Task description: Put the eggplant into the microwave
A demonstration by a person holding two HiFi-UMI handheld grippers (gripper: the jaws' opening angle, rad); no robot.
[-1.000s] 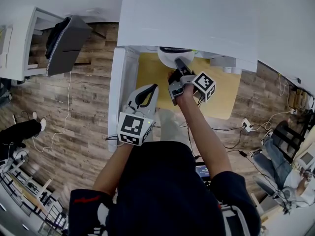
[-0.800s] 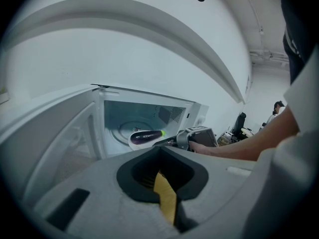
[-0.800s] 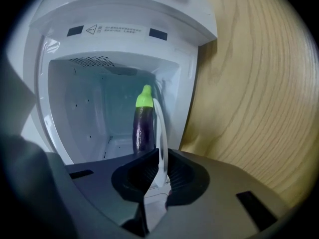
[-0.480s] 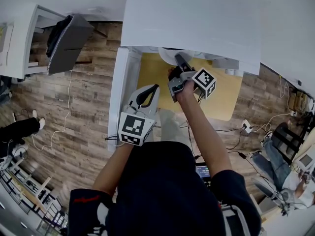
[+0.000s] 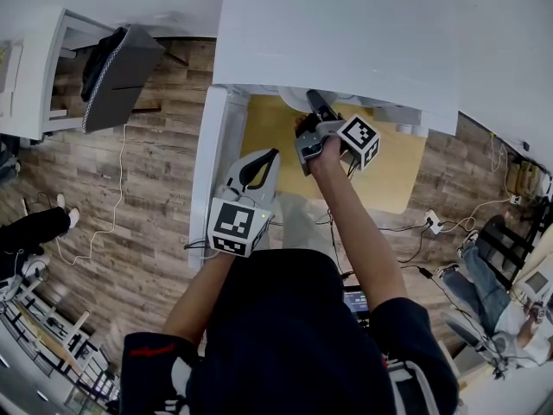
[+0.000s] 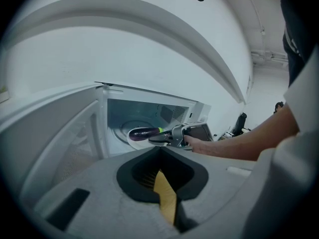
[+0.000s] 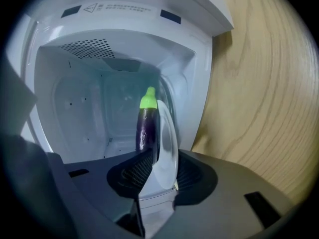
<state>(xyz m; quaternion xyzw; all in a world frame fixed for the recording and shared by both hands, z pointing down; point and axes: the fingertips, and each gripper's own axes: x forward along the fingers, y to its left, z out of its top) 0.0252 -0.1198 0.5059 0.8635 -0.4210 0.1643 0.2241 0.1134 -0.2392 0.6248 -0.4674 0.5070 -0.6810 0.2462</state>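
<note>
I see that the jaws of my right gripper (image 7: 160, 158) have just been opening. They stand partly apart around the rim of the white plate (image 7: 167, 148), not pinching it. The eggplant (image 7: 146, 128) lies on this plate, inside the microwave (image 7: 75, 108). My left gripper (image 6: 160, 152) has its jaws together and holds nothing.

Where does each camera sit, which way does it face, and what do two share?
Head view: on the person's head, facing steeply down; torso, left gripper, right gripper.
Left gripper view: on the left gripper, facing the open microwave; own shut jaws, right hand.
Right gripper view: on the right gripper, facing into the microwave; own jaws, just been opening, plate rim between.
Shared: both gripper views show the eggplant on the plate.
</note>
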